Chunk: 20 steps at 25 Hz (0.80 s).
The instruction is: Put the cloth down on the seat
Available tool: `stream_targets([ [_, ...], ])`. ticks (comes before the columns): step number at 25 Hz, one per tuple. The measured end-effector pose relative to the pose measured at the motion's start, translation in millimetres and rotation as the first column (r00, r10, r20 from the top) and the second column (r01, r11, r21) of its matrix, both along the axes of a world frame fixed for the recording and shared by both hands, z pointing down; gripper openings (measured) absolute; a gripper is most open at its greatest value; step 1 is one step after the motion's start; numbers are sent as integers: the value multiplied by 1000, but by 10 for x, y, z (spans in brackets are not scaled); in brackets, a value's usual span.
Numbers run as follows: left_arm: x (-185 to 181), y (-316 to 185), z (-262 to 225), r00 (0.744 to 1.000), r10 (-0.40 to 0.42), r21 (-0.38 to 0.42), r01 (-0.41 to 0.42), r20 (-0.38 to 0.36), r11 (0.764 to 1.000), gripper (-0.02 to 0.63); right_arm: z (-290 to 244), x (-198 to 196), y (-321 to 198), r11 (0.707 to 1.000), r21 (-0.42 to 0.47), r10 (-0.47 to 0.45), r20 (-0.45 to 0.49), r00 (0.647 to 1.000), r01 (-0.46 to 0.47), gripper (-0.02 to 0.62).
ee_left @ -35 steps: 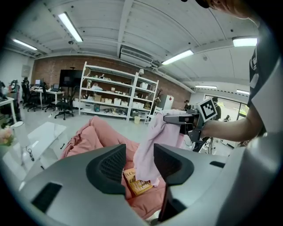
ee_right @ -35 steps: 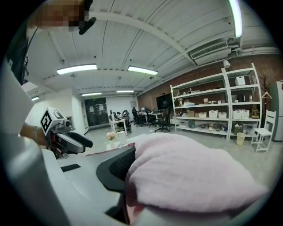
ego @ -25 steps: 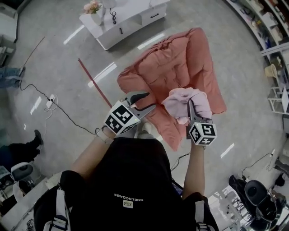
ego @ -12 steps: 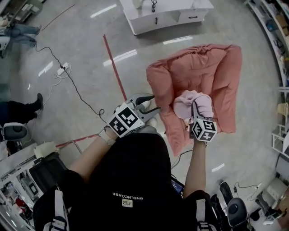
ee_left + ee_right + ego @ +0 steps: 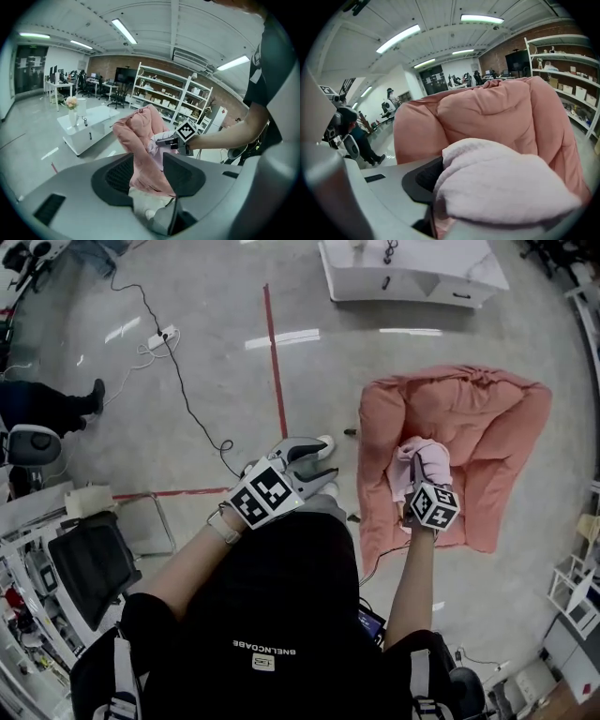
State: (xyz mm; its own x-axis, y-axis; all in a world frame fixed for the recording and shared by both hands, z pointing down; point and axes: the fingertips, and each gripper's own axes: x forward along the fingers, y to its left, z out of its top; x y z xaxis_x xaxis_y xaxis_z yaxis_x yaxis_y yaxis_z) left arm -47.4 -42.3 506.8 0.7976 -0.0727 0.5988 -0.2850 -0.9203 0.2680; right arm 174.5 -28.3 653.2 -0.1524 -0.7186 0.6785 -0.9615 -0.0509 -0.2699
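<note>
Well, at the far left a person's dark trouser leg and shoe (image 5: 66, 401) rest on the glossy grey floor (image 5: 122, 460), with a white power strip (image 5: 161, 334) lying a little further in. A red tape line (image 5: 274, 352) runs along the floor past that. Just right of the line hangs the left gripper (image 5: 314, 465), grey with a marker cube. Its jaws are released and spread with nothing between them, and its own view looks through the gap onto the seat beyond. At the back stands a low white table (image 5: 422, 287) with drawers. To the right sprawls the salmon-pink padded floor seat (image 5: 487, 423), its puffy back raised. Over the seat's left part is the right gripper (image 5: 415, 472). Its jaws are clenched on the pale pink fleecy cloth (image 5: 427, 456), which bulges in a bundle over and around them. From the right gripper view the bundle sits in front of the backrest, above the seat cushion. Whether it touches the cushion I cannot tell.
</note>
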Motion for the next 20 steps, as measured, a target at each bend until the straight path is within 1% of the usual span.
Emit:
stream_targets([
  [5,-297,-140,91,998,-62,-8,62,6,998,187,233,-124,-240,999,-39,-10,-12,1000,10,92],
  [10,-491,-177,102,995,-100,-16,101,7,995,187,381,-155,-423,997,-79,-26,-54,998,22,95],
  [12,-535,-163,121,995,-103,-17,103,10,995,187,441,-174,-447,995,-97,-36,-61,997,30,112],
  [16,-538,-145,131,995,-97,-20,98,10,995,187,519,-198,-437,990,-133,-50,-49,998,43,167],
  [20,-512,-154,146,997,-77,-25,78,14,997,187,545,-167,-361,984,-175,-29,-26,999,24,202],
])
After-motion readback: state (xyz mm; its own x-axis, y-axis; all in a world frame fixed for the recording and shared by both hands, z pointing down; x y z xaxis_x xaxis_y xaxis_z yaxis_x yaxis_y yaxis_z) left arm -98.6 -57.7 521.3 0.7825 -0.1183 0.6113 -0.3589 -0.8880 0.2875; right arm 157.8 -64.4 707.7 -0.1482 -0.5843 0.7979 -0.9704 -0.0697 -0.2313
